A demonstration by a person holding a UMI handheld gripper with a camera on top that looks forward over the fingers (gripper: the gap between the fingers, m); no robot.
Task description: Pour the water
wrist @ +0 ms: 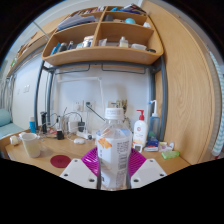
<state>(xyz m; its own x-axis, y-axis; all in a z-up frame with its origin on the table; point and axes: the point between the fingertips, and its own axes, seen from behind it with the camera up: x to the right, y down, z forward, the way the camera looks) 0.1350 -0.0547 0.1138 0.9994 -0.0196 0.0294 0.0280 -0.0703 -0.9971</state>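
Bottle [115, 150]: clear plastic, capped, paper label round its middle, upright between the fingers of the gripper [114, 165], above the desk [30, 163]. Both pink pads [93, 160] press its lower body; the grip is clenched on it. Likely light, thin-walled, smooth and easily dented; best held at the labelled waist. White cup [32, 145] stands well apart on the desk, probably the receiver.
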